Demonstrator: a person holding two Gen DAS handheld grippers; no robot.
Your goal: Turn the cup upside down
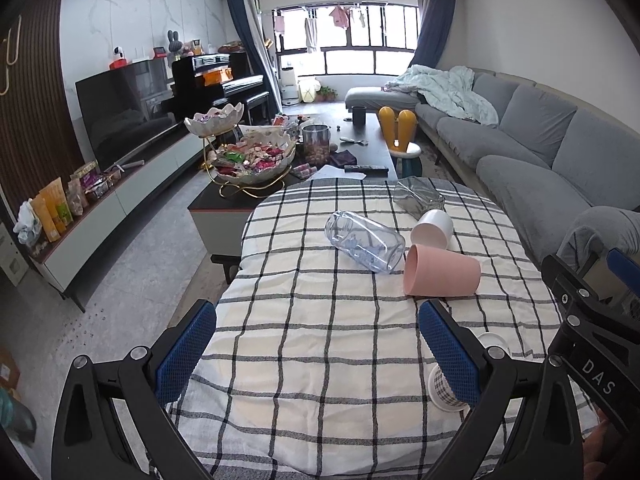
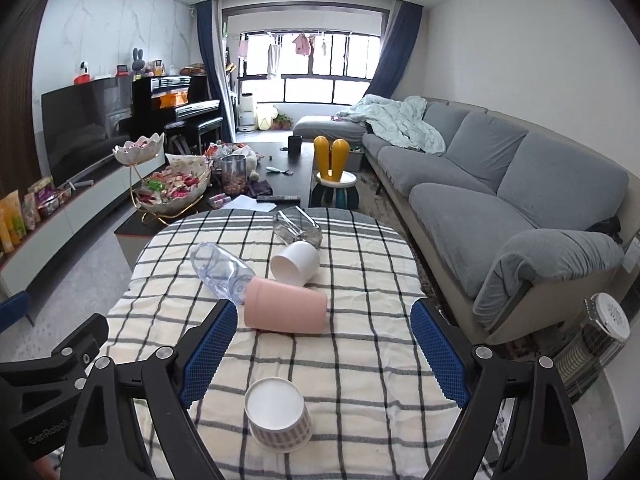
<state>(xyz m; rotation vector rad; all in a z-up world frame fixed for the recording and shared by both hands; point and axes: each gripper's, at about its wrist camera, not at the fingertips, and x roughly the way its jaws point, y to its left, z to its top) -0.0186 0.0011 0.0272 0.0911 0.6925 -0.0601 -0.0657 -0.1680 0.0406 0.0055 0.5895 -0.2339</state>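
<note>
A plaid paper cup (image 2: 278, 414) stands upside down, white base up, on the checked tablecloth (image 2: 360, 360), between the open jaws of my right gripper (image 2: 322, 354), which is empty. In the left wrist view the cup (image 1: 444, 390) peeks out behind the right finger. A pink cup (image 2: 285, 310) (image 1: 442, 276), a white cup (image 2: 295, 266) (image 1: 433, 229), a clear plastic bottle (image 2: 220, 272) (image 1: 364, 244) and a grey glass (image 2: 298, 226) (image 1: 418, 196) lie on their sides further back. My left gripper (image 1: 316, 350) is open and empty over the cloth.
A grey sofa (image 2: 500, 200) runs along the right. A dark coffee table (image 2: 280, 176) with snack bowls (image 2: 176, 188) stands beyond the table. A TV unit (image 1: 120, 184) lines the left wall. A heater (image 2: 592, 348) stands at lower right.
</note>
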